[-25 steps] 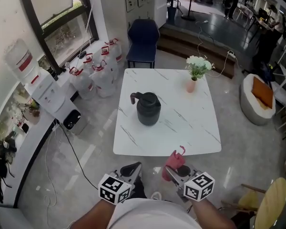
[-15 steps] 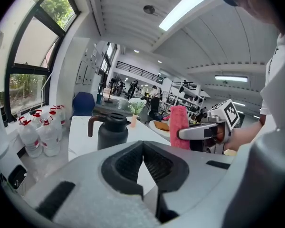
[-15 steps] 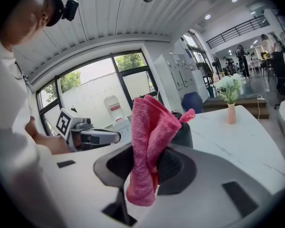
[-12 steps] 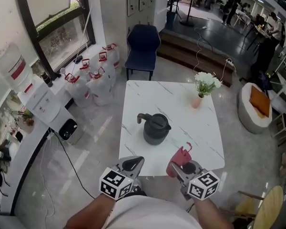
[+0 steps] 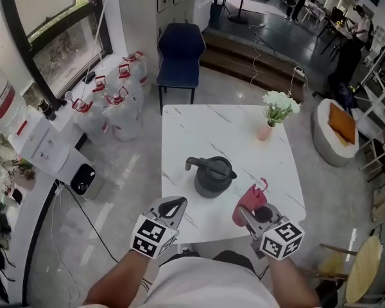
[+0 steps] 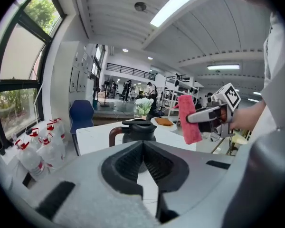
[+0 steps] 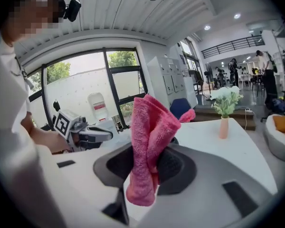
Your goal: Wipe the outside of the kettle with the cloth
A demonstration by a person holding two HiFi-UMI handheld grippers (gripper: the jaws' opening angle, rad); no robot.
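Filling the centre of the scene, the white marble-patterned table carries the dark kettle, upright with its lid on, toward the person's side of the top. Both grippers are held over the table's near edge, apart from the kettle. The left gripper is clenched, jaws together on nothing. The right gripper grasps a bunched pink cloth, which stands up above its jaws. A small vase of white flowers stands near the far right corner.
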